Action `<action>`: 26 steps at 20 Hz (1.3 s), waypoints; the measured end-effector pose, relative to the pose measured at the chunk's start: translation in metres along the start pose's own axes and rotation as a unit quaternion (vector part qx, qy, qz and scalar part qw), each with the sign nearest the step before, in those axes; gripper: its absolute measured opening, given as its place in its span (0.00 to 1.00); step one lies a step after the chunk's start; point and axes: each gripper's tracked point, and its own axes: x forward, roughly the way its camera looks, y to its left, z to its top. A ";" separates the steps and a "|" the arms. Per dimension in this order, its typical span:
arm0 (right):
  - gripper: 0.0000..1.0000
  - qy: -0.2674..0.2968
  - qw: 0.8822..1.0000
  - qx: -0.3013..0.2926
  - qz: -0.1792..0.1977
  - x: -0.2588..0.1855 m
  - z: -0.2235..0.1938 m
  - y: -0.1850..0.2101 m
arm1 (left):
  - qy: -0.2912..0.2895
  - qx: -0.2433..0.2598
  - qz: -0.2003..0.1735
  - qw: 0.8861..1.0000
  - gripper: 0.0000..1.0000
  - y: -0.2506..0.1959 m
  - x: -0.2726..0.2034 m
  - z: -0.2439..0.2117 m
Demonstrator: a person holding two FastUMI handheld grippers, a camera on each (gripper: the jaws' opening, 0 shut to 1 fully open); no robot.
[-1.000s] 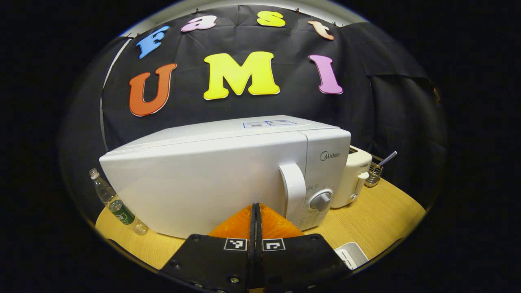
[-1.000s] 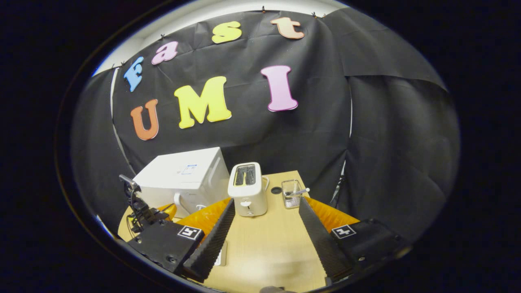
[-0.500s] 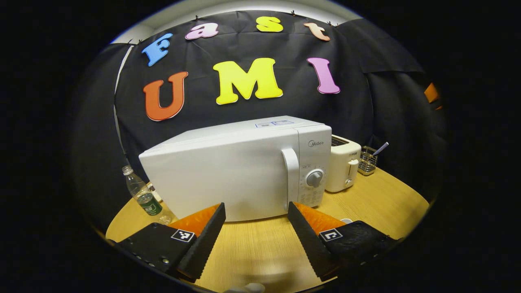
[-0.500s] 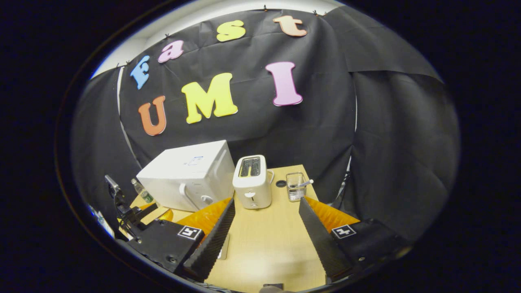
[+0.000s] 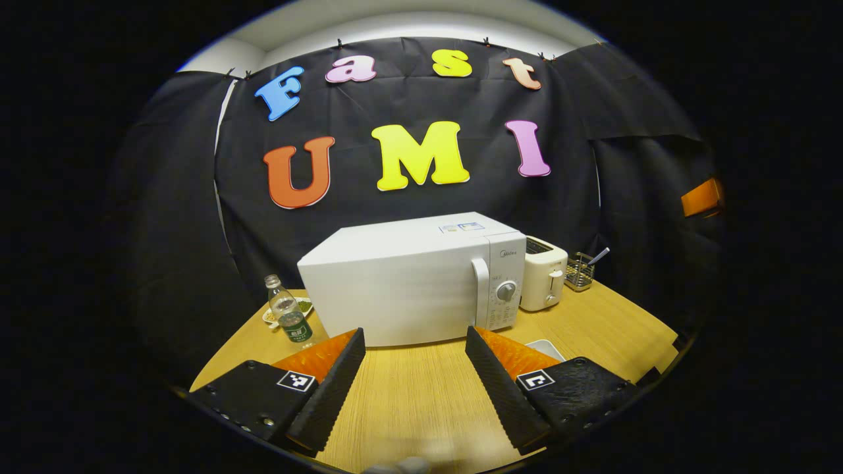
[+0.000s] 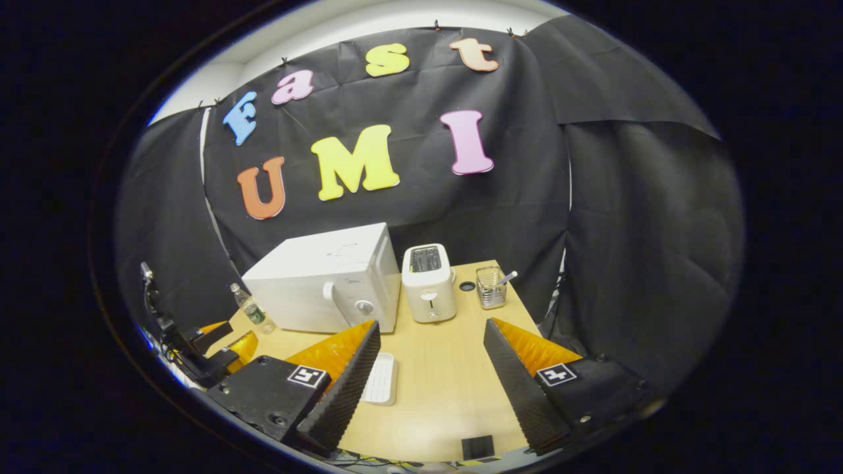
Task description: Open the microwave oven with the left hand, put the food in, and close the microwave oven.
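Since a second ago, my left gripper (image 5: 415, 375) has backed away from the microwave oven (image 5: 408, 289), which looks smaller and farther off now. Back then its fingers were pressed together; now they are spread wide apart and hold nothing. My right gripper (image 6: 428, 375) has its fingers wide apart too, with nothing between them, just as before.

The microwave oven sits at the back of the tabletop (image 5: 415, 401), and its door is closed. Its handle (image 5: 481, 293) stands upright just beside the round knob (image 5: 506, 291). A toaster (image 5: 543, 282) stands right next to the oven on the knob side, and a small wire basket (image 5: 579, 271) with a stick in it sits a bit past that. On the other side of the oven is a plastic bottle (image 5: 288, 318), with a small dish (image 5: 299, 307) behind it. A flat white tray (image 6: 380, 378) lies on the tabletop in front of the oven, near my right gripper's finger (image 6: 342, 388). I can see the left gripper from the right gripper view too, low at the edge (image 6: 217, 342).
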 end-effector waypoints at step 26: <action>1.00 -0.177 0.983 -0.036 0.037 -0.131 0.096 0.158 | -0.143 -0.040 0.040 0.988 0.95 0.097 -0.187 0.203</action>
